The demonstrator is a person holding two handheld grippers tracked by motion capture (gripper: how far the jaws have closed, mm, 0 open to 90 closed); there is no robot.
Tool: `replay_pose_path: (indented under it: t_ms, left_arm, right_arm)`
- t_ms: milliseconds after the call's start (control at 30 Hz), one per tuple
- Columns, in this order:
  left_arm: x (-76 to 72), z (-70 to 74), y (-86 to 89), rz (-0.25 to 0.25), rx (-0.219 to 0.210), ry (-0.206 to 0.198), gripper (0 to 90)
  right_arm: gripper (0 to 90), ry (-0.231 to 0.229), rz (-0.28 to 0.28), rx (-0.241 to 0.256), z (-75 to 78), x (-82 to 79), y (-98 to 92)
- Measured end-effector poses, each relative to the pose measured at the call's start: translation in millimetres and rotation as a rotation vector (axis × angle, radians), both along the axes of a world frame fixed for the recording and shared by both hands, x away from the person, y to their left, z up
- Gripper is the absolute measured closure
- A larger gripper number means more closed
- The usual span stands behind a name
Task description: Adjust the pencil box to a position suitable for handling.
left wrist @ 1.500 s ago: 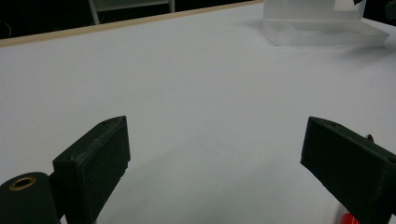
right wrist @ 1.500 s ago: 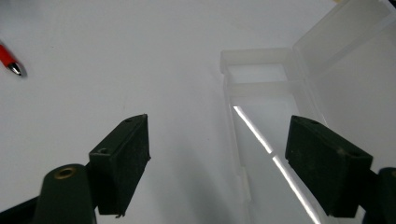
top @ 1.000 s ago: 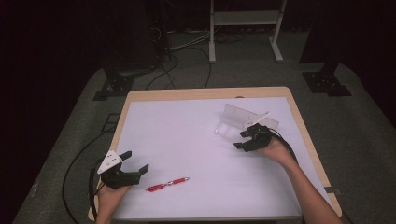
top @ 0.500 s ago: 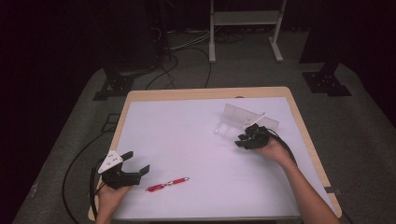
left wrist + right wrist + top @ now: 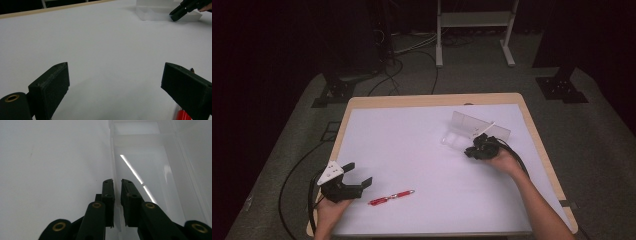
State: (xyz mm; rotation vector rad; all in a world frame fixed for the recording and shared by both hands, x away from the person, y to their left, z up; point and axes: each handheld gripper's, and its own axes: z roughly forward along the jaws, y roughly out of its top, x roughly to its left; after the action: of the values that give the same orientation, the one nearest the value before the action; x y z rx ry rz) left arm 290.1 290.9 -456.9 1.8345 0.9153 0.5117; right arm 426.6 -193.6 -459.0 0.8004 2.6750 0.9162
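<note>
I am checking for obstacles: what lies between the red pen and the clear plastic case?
Nothing: between the red pen and the clear case the high view shows bare white tabletop.

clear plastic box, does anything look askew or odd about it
Nothing looks damaged or spilled. The clear plastic box lies open and empty on the white table, its lid up; the right tongs pinch its near wall. The red pen lies apart by the open left tongs.

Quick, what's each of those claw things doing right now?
Left gripper: jaws wide open, holding nothing, beside the red pen.
Right gripper: jaws closed on the clear box wall.
</note>
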Motion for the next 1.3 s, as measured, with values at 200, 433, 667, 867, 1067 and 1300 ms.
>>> replay_pose_path:
  t_ms: [200,433,667,867,1067,1300]
  left_arm:
    - [0.3,-0.1,0.6,0.003,-0.002,0.003,7.4]
    - [0.7,-0.1,1.0,0.007,-0.002,0.003,7.3]
    - [0.5,0.0,2.4,0.018,0.008,0.003,7.3]
    - [1.0,-0.4,1.8,0.012,0.010,0.007,7.3]
    - [0.4,0.0,1.2,0.013,0.008,0.006,7.3]
    - [0.3,0.0,1.2,0.013,0.007,0.006,7.3]
  right_arm:
    - [84.0,-0.007,0.012,-0.004,0.0,0.4,-0.6]
    - [85.9,-0.039,0.037,-0.015,2.4,-2.6,3.9]
    - [86.4,-0.075,0.062,-0.039,5.0,-5.5,7.4]
    - [86.5,-0.125,0.070,-0.011,19.6,-10.7,6.7]
    - [86.4,-0.154,0.106,-0.013,31.8,-20.9,10.3]
    - [86.4,-0.176,0.176,-0.021,38.4,-34.8,22.4]
